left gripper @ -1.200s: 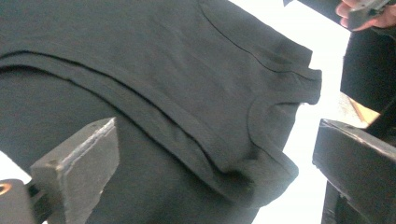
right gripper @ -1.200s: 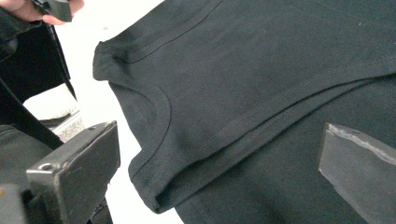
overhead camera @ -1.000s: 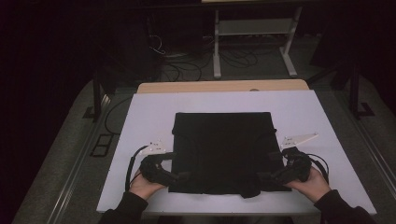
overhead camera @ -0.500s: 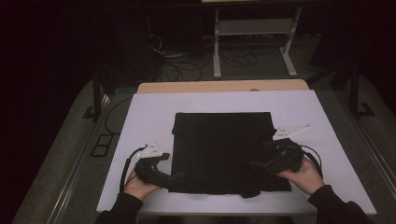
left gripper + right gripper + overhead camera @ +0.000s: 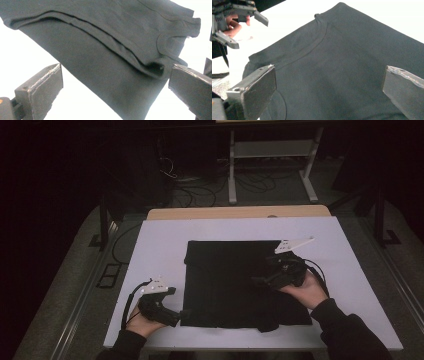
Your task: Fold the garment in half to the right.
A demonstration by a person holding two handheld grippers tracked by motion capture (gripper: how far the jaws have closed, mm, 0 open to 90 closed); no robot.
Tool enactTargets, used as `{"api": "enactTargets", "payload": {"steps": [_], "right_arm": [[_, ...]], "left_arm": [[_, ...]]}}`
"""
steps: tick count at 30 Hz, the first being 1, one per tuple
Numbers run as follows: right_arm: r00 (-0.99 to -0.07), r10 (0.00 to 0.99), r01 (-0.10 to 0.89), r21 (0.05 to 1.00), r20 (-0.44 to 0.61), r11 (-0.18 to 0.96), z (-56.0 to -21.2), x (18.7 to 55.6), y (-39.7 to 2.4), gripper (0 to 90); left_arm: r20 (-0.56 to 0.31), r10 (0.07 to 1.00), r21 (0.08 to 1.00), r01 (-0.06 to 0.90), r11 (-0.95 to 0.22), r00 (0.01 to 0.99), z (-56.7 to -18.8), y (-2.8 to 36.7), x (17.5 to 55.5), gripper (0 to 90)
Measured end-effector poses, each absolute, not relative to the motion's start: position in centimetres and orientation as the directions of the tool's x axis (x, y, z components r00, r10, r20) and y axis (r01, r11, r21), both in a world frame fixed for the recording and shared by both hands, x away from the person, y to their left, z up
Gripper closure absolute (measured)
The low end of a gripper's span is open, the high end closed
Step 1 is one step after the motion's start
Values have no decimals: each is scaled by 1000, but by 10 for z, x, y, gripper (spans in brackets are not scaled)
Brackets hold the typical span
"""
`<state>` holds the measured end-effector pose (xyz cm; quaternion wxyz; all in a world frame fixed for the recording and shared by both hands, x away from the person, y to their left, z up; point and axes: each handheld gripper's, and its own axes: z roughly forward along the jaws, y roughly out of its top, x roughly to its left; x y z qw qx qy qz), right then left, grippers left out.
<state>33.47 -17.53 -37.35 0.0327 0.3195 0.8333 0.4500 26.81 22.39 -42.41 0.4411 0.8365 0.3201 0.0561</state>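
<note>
Risk first: wide white rectangular table (image 5: 150,245) has the black folded cotton T-shirt (image 5: 225,280) lying flat mid-table toward the near edge, and its stacked layers look loose, so a shallow pinch would likely take only the top ply and peel the fold open. Collar end faces the person; a small lump of cloth touches the near table edge and could get dragged off by a pull toward the body. Room: bare white margin left, right and beyond the shirt, plenty for sliding; near side is tight. Right gripper (image 5: 260,281) hovers over the shirt's right half, jaws wide apart, holding nothing. Left gripper (image 5: 184,314) sits at the shirt's near-left corner, jaws spread wide, empty, layered edge between them.
</note>
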Motion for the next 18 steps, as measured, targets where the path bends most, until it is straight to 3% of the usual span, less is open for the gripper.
{"api": "enactTargets", "payload": {"steps": [18], "right_arm": [[-794, 568, 497, 770, 217, 400, -366, 372, -151, 0]], "left_arm": [[-174, 579, 740, 494, -457, 797, -431, 225, 262, 0]]}}
